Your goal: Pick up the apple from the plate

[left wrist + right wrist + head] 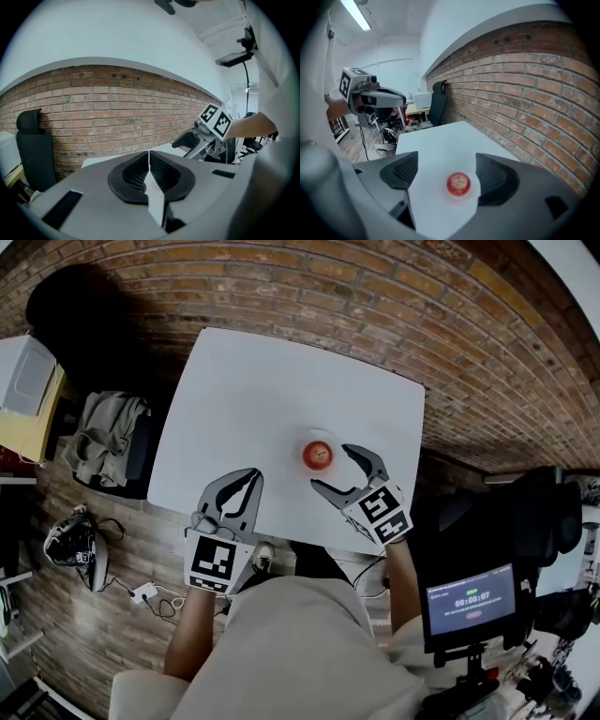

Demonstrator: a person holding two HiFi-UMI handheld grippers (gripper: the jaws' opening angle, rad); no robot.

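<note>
Nearest the lens, right gripper (330,468): fingers are spread wide and nothing is held. The apple (458,183) is framed in the gap between them but is not touched. Left gripper (255,474): fingers are shut pad to pad with nothing between them, parked low over the near edge of the bench (281,381), well left of the fruit.

Location: the apple is seated on the plate (449,198), close to the near edge of the bench and just ahead of the right gripper. The plate is white on a white bench, so its rim is only faintly made out.

Handling, as judged: a light-to-moderate weight and a firm body are expected. The skin looks smooth and waxy, so some slip is likely, and bruising is likely under a hard squeeze. The grip should be taken across the widest girth, with pads on opposite sides at mid-height, not high on the shoulder where it could be squeezed out. The plate may be dragged if the grip is taken too low.

Orientation: the shape is near-round, so no real long axis is offered. A small dark mark on top is probably the stem dimple; if so, the stem axis is roughly upright and any side-on approach is equally good.
</note>
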